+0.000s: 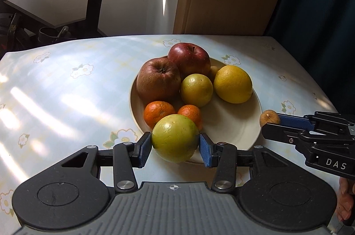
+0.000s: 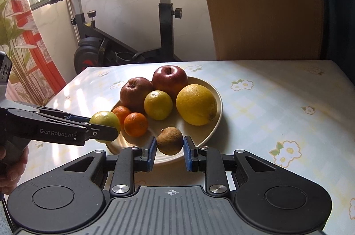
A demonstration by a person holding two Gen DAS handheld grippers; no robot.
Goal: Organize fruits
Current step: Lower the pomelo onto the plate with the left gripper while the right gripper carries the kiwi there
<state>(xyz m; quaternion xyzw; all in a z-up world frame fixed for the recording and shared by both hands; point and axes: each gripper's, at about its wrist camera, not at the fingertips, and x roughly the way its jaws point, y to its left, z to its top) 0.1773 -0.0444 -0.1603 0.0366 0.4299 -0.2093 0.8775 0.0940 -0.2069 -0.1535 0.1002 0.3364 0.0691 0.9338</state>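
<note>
Behind the flowered tablecloth [image 2: 277,101] an exercise bike [image 2: 124,35] is seen. On the plate [image 2: 218,97] two red apples, two mandarins, one lemon [image 2: 196,104] and one yellow-green fruit are counted. A green fruit [image 1: 175,141] is clamped by the left gripper [image 1: 175,147], a small brown fruit [image 2: 170,140] by the right gripper [image 2: 169,151], both at the plate's near rim.

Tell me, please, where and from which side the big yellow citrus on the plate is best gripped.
Probably across the middle of the big yellow citrus, coming from above or the plate's open right side. Its long axis ends in a nipple at lower right, so the girth gives the pads rounder, steadier contact. The smaller yellow-green fruit crowds its left.
</note>
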